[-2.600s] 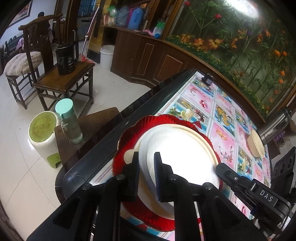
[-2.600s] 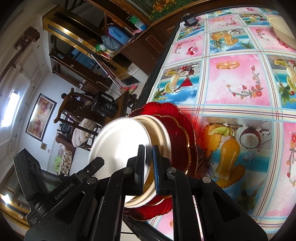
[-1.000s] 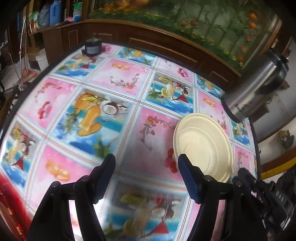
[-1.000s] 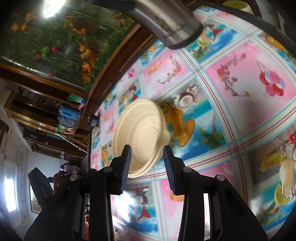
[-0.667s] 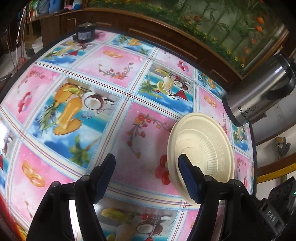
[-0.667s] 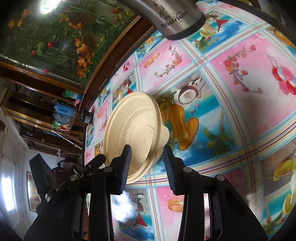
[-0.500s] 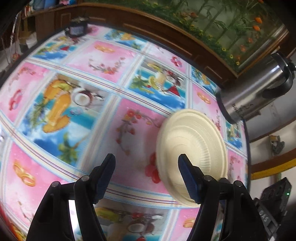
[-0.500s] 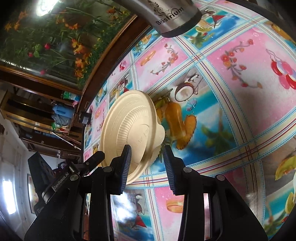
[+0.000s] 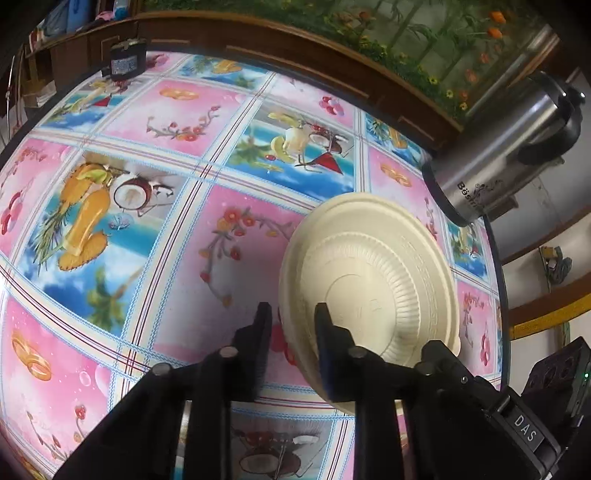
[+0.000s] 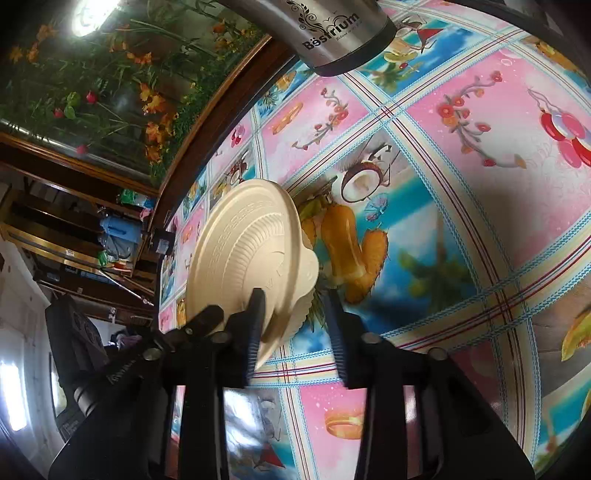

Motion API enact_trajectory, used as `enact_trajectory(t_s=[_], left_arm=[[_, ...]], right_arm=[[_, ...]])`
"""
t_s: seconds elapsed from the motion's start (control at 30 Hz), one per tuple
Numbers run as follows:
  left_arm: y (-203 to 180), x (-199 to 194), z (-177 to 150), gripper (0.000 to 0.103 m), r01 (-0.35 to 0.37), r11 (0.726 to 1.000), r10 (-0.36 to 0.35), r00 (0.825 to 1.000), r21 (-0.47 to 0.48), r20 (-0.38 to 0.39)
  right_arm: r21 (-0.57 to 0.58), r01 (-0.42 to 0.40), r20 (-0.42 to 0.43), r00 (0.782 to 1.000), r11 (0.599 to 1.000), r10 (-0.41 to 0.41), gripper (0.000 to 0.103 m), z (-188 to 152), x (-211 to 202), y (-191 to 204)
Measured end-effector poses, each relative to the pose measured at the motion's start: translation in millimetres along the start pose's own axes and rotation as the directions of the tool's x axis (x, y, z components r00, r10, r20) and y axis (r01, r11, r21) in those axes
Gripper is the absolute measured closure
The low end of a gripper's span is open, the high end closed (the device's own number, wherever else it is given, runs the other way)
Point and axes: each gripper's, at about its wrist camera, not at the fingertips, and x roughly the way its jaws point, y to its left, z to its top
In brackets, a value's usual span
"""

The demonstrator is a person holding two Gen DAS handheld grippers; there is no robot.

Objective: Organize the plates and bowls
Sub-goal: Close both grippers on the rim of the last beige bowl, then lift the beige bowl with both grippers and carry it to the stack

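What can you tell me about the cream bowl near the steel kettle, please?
The cream bowl is round, ribbed and looks like moulded pulp or foam. It appears to be more than one bowl nested, resting on the patterned tablecloth. The left gripper, whose jaws have just been closing, straddles its near rim.

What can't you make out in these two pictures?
- Flask: its top is cut off by the right view's upper edge.
- Bowl: whether it is one bowl or several stacked is unclear in both views. It hides the table beneath it.
- Small dark thing at the table's far edge, left view: too small to name.
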Motion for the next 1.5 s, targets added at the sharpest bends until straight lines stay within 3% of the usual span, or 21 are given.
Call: enact_trajectory(t_s=[0.13,0.33,0.53,0.87,1.07,1.27,1.5], left_arm=[[-4,-4,-2,0.089,-0.005,1.000,0.004,1.000,0.023,0.009],[-2,-13,-6,0.089,0.005,1.000,-0.005,1.000,0.022,0.010],[-3,-49,-20,0.089,-0.012,0.999,0.008,0.998,0.049,0.065],[6,-129,-69,0.089,-0.058,0.993,0.036,0.979,0.103,0.203],[31,-176,-103,0.089,-0.095,0.991,0.064,0.954,0.094,0.292],[73,-225,-134,0.088,-0.150,0.988,0.121,0.912,0.043,0.391],[129,-268,-164,0.088,-0.193,0.980,0.193,0.873,-0.048,0.447]], right_arm=[[-0.026,0.005,0.021,1.000,1.000,-0.004,0.089,-1,-3,5],[-0.016,-0.012,0.022,1.000,1.000,0.012,0.090,-2,-7,5],[0.000,-0.080,0.016,0.997,0.997,0.080,0.091,-11,-22,12],[-0.020,-0.193,0.027,0.981,0.981,0.194,0.091,-68,-72,34],[-0.075,-0.233,-0.007,0.972,0.970,0.233,0.091,-107,-94,61],[-0.163,-0.259,-0.057,0.966,0.952,0.253,0.091,-153,-100,101],[-0.247,-0.292,-0.145,0.954,0.924,0.263,0.091,-207,-87,149]])
